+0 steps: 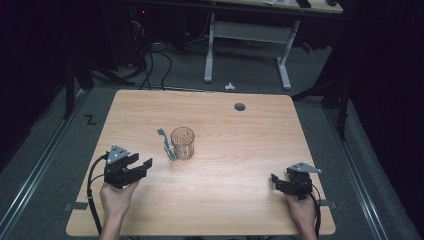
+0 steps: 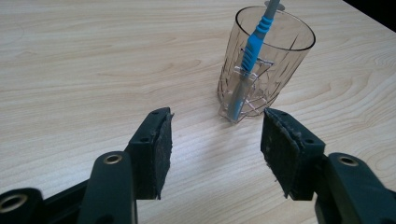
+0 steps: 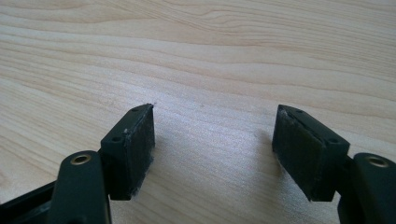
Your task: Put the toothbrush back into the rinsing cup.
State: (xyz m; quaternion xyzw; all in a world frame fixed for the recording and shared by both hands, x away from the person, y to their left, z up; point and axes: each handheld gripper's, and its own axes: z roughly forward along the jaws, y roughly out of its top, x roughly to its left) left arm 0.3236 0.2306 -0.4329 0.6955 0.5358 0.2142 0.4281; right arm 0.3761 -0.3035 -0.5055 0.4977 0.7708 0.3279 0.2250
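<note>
Left claw (image 2: 217,135): jaws apart, empty — near glass (image 2: 265,60) holding blue toothbrush (image 2: 252,51).
Right claw (image 3: 212,140): gaping, empty — over bare surface (image 3: 210,56).

Pale wood-grain bench (image 2: 93,60), smooth with a soft sheen. At one o'clock, a clear glossy tumbler (image 2: 275,51) with cut facets holds a blue and grey plastic toothbrush (image 2: 254,46). Left gripper (image 2: 217,135): matt black, rough frayed pads.

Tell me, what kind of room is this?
Probably a lab or workshop set up for recording. A bare wooden table holds just a clear cup and a toothbrush, dark curtains hang all round, and cables trail on the floor by a desk behind.
</note>
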